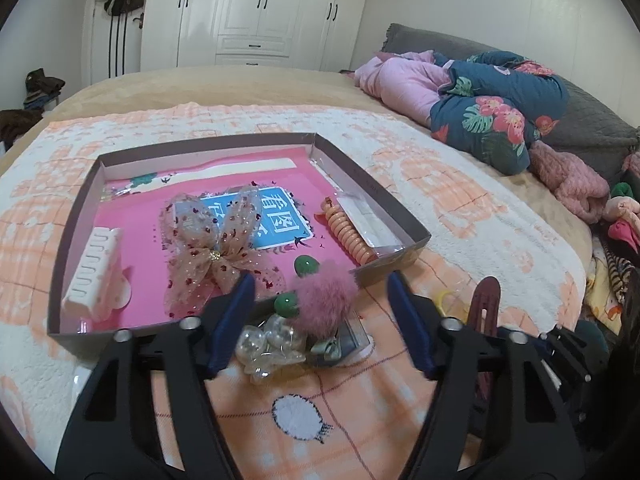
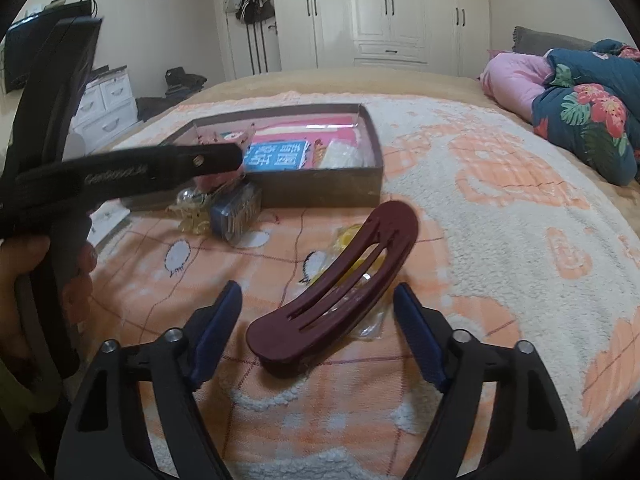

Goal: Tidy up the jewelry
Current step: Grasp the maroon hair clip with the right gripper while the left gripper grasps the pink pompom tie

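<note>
On blanket: maroon slotted hair clip (image 2: 334, 280) between parted right claw (image 2: 318, 308); left claw (image 1: 320, 300) parted too.

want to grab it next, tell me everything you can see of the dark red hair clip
The dark red hair clip is a long, curved, matte barrette, plastic by its look, with lengthwise slots. It lies flat on the orange and white blanket, outside the box, partly over a yellow item in clear wrapping. The right claw straddles it, open, not touching.

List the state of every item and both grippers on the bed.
Shallow cardboard box: open, lidless.
Sheer beaded bow: lying in box.
White claw clip: in box.
Pink fluffy pompom: outside box.
Maroon plastic hair clip: flat on blanket.
Left gripper: jaws open.
Right gripper: jaws open, straddling clip.
</note>
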### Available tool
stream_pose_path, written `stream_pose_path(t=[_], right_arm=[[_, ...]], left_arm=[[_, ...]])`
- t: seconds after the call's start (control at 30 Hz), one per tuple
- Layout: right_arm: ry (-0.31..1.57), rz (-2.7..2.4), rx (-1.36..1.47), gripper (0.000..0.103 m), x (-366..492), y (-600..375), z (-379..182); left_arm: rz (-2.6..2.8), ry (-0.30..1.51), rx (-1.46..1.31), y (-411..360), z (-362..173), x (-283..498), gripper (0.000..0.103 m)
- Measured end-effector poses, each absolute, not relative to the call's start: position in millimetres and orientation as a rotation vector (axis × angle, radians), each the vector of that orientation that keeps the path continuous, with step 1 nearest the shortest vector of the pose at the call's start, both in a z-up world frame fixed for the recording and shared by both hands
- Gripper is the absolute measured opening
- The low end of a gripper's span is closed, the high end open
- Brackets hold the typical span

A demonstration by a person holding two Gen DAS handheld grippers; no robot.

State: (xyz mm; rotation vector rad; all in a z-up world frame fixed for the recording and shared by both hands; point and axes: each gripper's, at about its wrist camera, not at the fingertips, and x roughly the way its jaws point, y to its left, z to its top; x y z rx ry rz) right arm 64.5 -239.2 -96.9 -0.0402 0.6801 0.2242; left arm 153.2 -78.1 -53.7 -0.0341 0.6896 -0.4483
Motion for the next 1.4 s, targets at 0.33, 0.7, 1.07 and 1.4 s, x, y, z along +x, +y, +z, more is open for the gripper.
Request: stream_pose_path(t=[0.33, 0.7, 1.07, 1.4], right_arm=[[0.662, 0.223, -0.103, 0.039, 63.7, -234.8, -99.7], [0.655, 0.189, -0.043, 0.030, 64.8, -257.9, -93.1], [0.656, 0.186, 0.007, 0.039, 75.3, -272.2, -95.8], [0.645, 0.240, 0.032, 0.029, 77.1, -270.6, -92.4]], left_arm=[[-0.448, 0.700, -0.027, -75.4, -56.7, 153.1, 0.026], [-0.454, 0.682, -0.056, -64.7, -49.2, 142.2, 0.023], [-0.453, 0.673, -0.076, -56.7, -44.3, 133.9, 0.023], [-0.450, 0.659, -0.090, -49.5, -39.0, 131.7, 0.022]])
